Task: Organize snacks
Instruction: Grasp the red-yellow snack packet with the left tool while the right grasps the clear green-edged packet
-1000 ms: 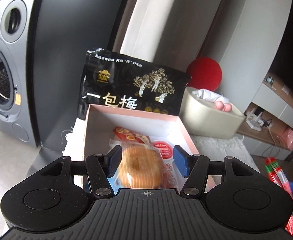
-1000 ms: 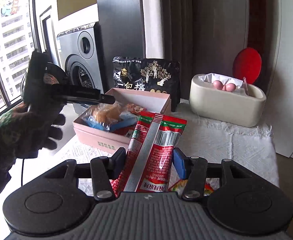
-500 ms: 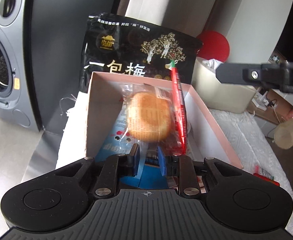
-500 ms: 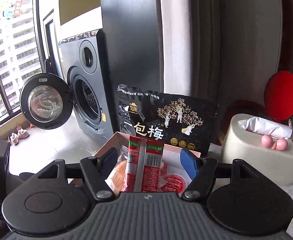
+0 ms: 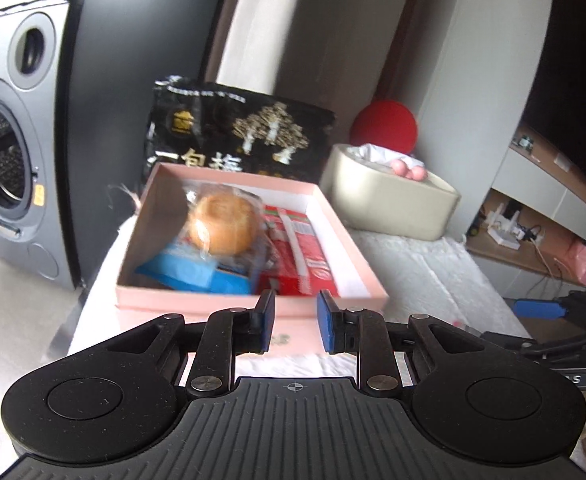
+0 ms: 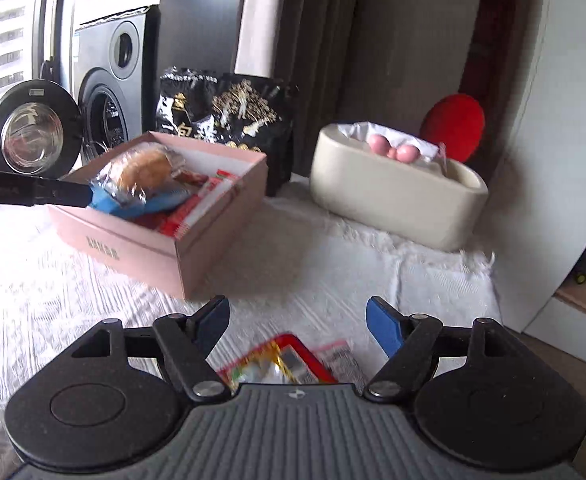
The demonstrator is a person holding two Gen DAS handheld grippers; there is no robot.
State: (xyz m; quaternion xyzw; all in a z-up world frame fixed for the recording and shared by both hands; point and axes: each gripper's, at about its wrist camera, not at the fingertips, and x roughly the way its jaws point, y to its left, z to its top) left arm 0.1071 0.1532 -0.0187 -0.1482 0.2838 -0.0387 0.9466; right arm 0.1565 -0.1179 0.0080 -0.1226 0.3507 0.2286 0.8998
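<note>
Step in hand, judged from the layout: the pink box (image 5: 249, 300) already holds a wrapped bun (image 5: 223, 224), a blue packet (image 5: 197, 274) and a red sachet (image 5: 297, 248); one small red-edged snack packet (image 6: 289, 360) lies loose on the white cloth (image 6: 333, 264).

Left gripper (image 5: 295, 320): fingers drawn near together with a narrow gap, nothing between them, hovering just short of the box's near wall. In the right wrist view its tip shows at 9 o'clock, beside the blue packet.

Right gripper (image 6: 297, 320): jaws have just been opening and stand wide apart, empty; the loose packet lies under them at 6 o'clock, not touched by either pad.

Next move, as a judgement: lower the right gripper over the packet, close on its thin, crinkly film, and carry it toward 10 o'clock into the box's free right side.

Surroundings: a black plum bag (image 5: 237, 132) stands behind the box at 12 o'clock; a cream tissue holder (image 6: 397, 196) sits at 1 o'clock, a red disc (image 6: 453, 124) behind it; a washing machine (image 5: 9, 168) stands at 9 o'clock.
</note>
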